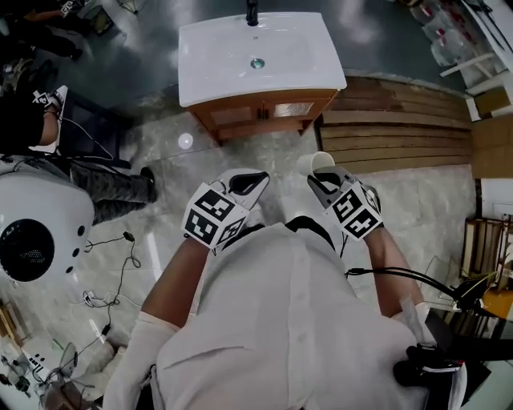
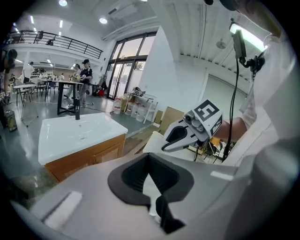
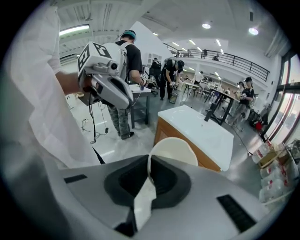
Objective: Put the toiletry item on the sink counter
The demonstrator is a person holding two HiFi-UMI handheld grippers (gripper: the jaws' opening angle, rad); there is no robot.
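The toiletry item is a cream-white cup (image 1: 315,162). My right gripper (image 1: 321,178) is shut on its rim and holds it at chest height, well short of the sink. In the right gripper view the cup (image 3: 174,149) sticks out past the jaws of that gripper (image 3: 149,161). The sink counter (image 1: 232,72) has a white top with a faucet (image 1: 252,12) over a wooden cabinet, and stands ahead on the floor. My left gripper (image 1: 258,178) is shut with nothing in it, level with the right one. The left gripper view shows its jaws (image 2: 150,159) and the sink counter (image 2: 61,140) ahead at left.
A person in dark clothes (image 1: 96,180) stands at the left beside a round white machine (image 1: 36,232). Cables (image 1: 120,272) trail over the tiled floor. Wooden boards (image 1: 401,136) lie to the right of the cabinet. Tables and people fill the hall behind.
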